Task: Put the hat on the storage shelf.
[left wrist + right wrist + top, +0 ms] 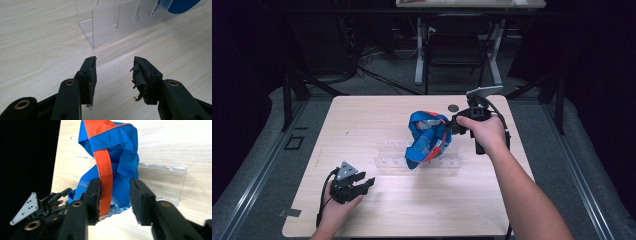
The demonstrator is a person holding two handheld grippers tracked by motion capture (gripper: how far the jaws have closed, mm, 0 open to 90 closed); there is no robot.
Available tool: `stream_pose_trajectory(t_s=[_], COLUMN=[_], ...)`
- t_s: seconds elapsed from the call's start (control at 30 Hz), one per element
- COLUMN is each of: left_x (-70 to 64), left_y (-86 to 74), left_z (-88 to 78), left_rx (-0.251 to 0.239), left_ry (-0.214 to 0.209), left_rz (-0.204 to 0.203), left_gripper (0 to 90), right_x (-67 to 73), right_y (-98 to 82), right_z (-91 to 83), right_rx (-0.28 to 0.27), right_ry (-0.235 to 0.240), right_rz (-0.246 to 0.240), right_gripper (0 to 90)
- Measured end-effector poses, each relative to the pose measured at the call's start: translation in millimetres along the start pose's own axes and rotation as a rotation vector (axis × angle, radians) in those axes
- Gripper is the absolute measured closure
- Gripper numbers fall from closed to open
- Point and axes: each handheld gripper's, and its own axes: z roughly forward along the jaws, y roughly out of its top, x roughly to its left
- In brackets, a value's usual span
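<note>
With both the right gripper [113, 195] and the left gripper [113, 75] open, the blue bag [428, 137] might slide off the clear rack [387, 161].

Wooden table [412, 210], clear rack [387, 155] atop

Left claw [362, 183] low, jaws parted — right claw [453, 121] extended forward, jaws apart.

Bag [428, 136] sits in rack [384, 161] on table [412, 210].
</note>
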Motion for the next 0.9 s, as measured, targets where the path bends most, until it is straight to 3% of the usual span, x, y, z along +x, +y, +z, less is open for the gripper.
stream_pose_trajectory(t_s=[0.1, 0.9], left_x=[0.2, -0.4], left_y=[-0.1, -0.8], left_z=[0.3, 1.9], left_rx=[-0.002, -0.002], left_ry=[0.0, 0.007], left_rz=[-0.001, -0.002], left_gripper=[52.3, 46.9], right_x=[-2.7, -14.5], right_y=[-1.4, -20.4], right_z=[-4.7, -21.2], right_rx=[-0.029, -0.012], right_ry=[-0.017, -0.05], right_rz=[-0.025, -0.068], right_gripper=[56.1, 54.4])
